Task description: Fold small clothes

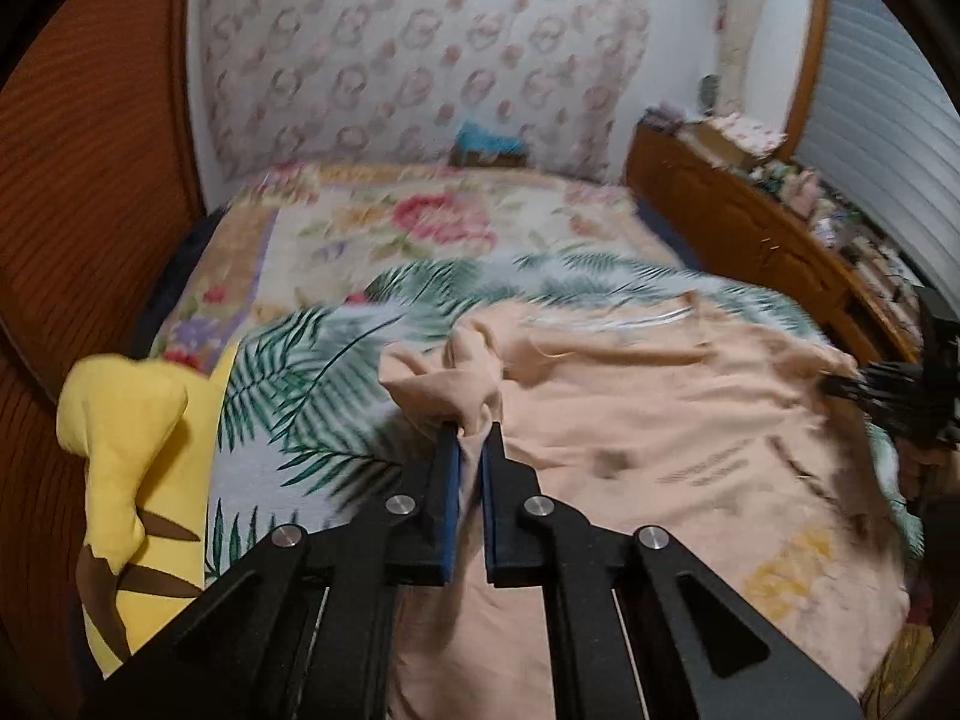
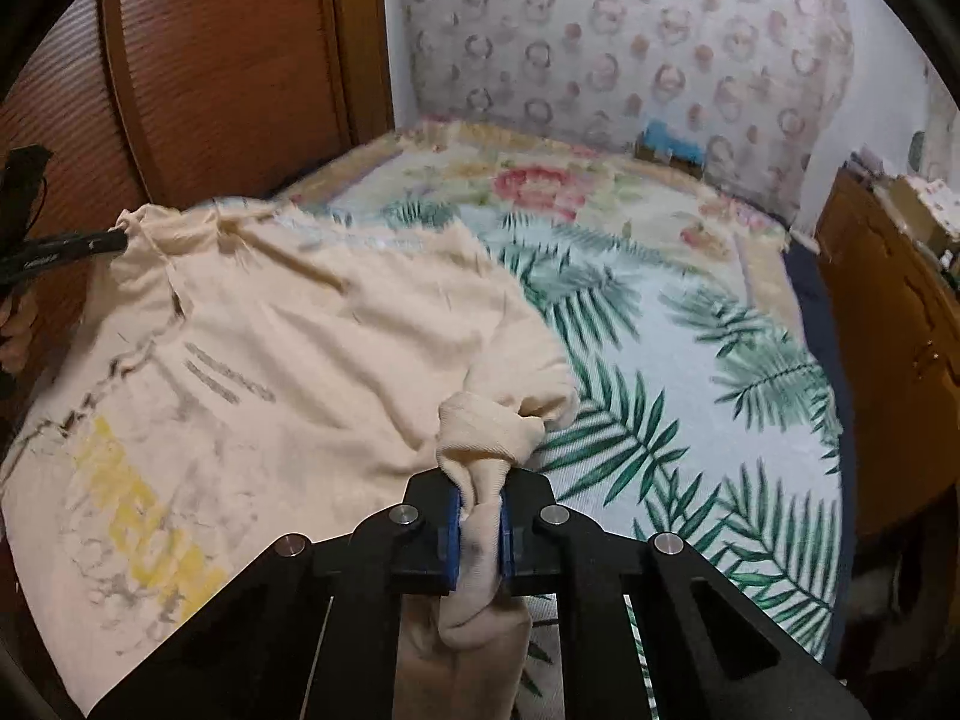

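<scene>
A peach-coloured shirt (image 1: 660,438) lies spread across a bed (image 2: 690,312), on top of a leaf-print blanket (image 2: 660,396) that itself covers a floral bedspread (image 1: 372,228). The left tongs (image 1: 471,435) are clamped on a bunched fold at one edge of the shirt, the cloth pinched between the blue pads (image 1: 451,480) and puckered up just beyond their tips. The right tongs (image 2: 480,501) grip the opposite edge in the same way: a thick twisted roll of the peach fabric passes between the pads and hangs down below them. In the left wrist view the right tongs show as a dark blurred shape at the far right edge of the shirt; in the right wrist view the left tongs appear at the far left, touching the upper corner of the shirt. The garment's printed side faces up, with yellow lettering (image 2: 150,516) and faint grey marks near its lower part. A yellow plush toy (image 1: 132,480) sits at the left side of the bed beside the blanket. A wooden dresser (image 1: 768,252) with small clutter stands along the right side, and patterned wallpaper (image 1: 420,48) backs the bed
</scene>
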### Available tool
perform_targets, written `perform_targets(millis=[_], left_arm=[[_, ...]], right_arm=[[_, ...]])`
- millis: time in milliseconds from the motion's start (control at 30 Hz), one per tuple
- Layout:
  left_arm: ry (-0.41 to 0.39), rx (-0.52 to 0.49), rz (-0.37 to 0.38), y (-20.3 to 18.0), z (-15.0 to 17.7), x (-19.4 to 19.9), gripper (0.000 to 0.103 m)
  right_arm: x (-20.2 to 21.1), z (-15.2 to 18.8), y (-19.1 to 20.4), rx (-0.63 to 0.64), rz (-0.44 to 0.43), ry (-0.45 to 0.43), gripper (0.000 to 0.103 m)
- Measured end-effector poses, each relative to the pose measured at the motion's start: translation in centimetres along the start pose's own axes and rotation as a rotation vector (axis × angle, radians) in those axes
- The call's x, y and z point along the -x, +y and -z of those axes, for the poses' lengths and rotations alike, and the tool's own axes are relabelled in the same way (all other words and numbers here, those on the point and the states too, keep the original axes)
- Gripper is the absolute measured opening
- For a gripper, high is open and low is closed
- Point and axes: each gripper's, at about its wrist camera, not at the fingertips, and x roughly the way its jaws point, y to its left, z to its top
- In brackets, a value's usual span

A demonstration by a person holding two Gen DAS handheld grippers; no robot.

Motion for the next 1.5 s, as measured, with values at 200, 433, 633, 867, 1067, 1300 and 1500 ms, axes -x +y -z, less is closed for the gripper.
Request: perform_targets(millis=[200, 433, 633, 867, 1067, 1300, 1500], left_arm=[[-0.099, -0.056, 0.067, -3.1, 0.4, 6.4, 0.007], [-0.161, -0.109, 0.091, -4.9, 3.1, 12.3, 0.007], [-0.182, -0.093, 0.07, -4.6, 8.5, 16.6, 0.007], [-0.148, 0.006, 0.053, -2.3, 15.9, 19.9, 0.007], [-0.093, 0.013, -0.003, -1.8, 19.1, 19.5, 0.007], [-0.031, 0.007, -0.009, -1.8, 20.7, 17.9, 0.007], [-0.082, -0.001, 0.0, -1.5, 19.8, 19.4, 0.021]], right_arm=[[5.4, 0.4, 0.4, -0.003, 0.037, -0.121, 0.009], [12.0, 3.3, 1.7, 0.02, 0.052, -0.204, 0.009], [16.9, 8.3, 3.0, 0.004, 0.043, -0.223, 0.009], [22.5, 14.3, 5.1, 0.004, -0.016, -0.213, 0.009], [24.3, 17.7, 5.9, -0.023, -0.064, -0.159, 0.009], [21.5, 20.9, 6.0, -0.037, -0.063, -0.008, 0.009], [21.5, 20.9, 6.6, -0.033, -0.059, 0.024, 0.009]])
